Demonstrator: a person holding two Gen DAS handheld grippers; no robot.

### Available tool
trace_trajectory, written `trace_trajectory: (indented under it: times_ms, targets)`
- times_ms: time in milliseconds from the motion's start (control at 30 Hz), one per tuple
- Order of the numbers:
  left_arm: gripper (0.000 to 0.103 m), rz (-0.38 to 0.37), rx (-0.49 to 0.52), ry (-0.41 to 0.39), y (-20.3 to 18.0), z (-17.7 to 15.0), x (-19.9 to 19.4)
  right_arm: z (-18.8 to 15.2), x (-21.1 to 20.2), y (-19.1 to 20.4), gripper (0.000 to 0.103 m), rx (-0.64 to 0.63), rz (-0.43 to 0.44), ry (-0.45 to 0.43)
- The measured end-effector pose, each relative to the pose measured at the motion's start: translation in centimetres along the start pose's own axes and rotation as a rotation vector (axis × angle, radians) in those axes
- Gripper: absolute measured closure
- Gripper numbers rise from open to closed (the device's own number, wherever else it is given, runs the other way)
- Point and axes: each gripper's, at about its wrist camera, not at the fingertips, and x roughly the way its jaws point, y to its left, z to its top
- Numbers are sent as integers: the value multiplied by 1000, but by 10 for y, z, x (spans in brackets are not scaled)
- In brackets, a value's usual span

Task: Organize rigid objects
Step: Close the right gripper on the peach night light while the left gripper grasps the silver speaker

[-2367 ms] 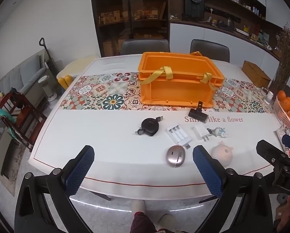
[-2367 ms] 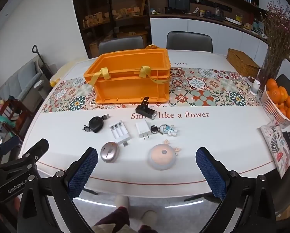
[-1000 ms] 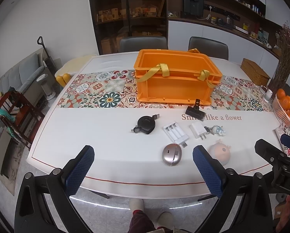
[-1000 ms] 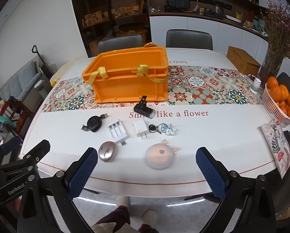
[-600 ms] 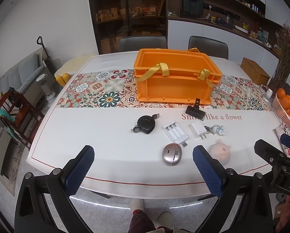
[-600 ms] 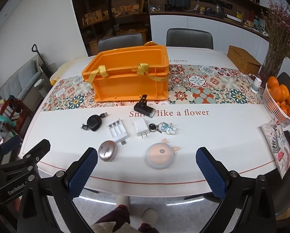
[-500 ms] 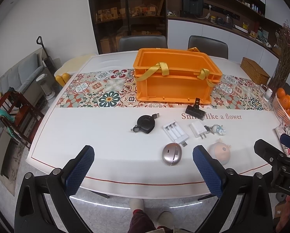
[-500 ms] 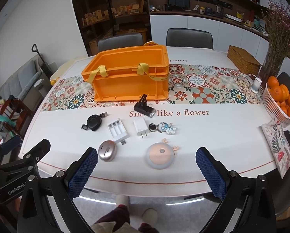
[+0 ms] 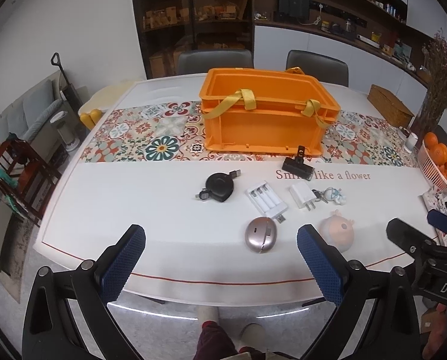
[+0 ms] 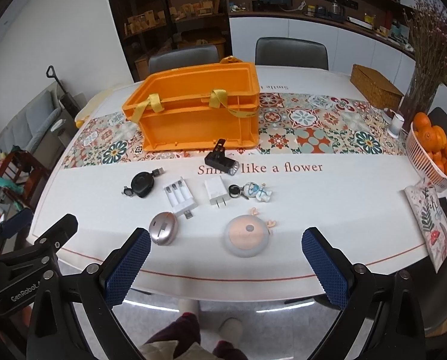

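An orange crate (image 9: 262,120) (image 10: 199,117) with yellow straps stands on the patterned runner. In front of it lie a black bike light (image 9: 297,169) (image 10: 222,162), a black cable reel (image 9: 219,186) (image 10: 142,183), a white battery charger (image 9: 266,201) (image 10: 180,196), a white plug (image 9: 302,195) (image 10: 216,192), a figure keychain (image 9: 331,195) (image 10: 254,192), a silver round case (image 9: 260,234) (image 10: 164,228) and a peach round lamp (image 9: 338,232) (image 10: 247,236). My left gripper (image 9: 222,262) and right gripper (image 10: 227,265) hang open near the table's front edge, holding nothing.
A basket of oranges (image 10: 433,153) stands at the right edge, with a vase of dried flowers (image 10: 421,84), a white cup (image 10: 396,124) and a wicker box (image 10: 376,85) behind it. A printed pouch (image 10: 430,222) lies front right. Chairs (image 10: 292,49) stand behind the table.
Both views have shifted slightly; the crate and small objects sit a little farther off. Nothing on the table moved and both grippers stayed open.
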Motion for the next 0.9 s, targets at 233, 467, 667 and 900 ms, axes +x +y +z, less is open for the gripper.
trace_trajectory:
  times_ms: [233,467,667,900]
  targets:
    - [0,-2,42,-34,-8,-6,12,-6,12,-9,1,19,3,1]
    - [0,-5,90,-32,-19,-18,43,-17,40,-18,1,23,-17,-12]
    - [0,-40,85,-33,-20,-27,65,-26,67,-23,1,46,-18,5]
    - [0,-59,112,-17,-26,-36,92,-34,96,-22,2,55,-45,14]
